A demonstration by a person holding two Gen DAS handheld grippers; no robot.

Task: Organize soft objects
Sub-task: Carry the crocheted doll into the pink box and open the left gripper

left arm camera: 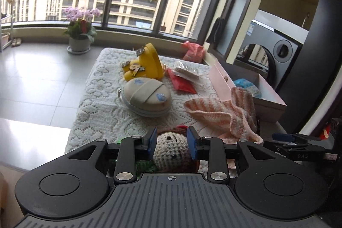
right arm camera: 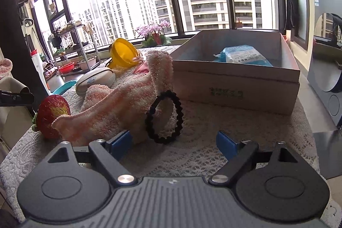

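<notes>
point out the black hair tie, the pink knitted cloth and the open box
black hair tie (right arm camera: 180,114), right wrist view, right side of loop
pink knitted cloth (right arm camera: 119,108), right wrist view, middle fold
open box (right arm camera: 235,87), right wrist view, front wall

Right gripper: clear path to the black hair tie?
Probably yes. The right gripper is open and empty, and the black hair tie stands just ahead between its fingers, propped against the pink knitted cloth; nothing lies between.
</notes>
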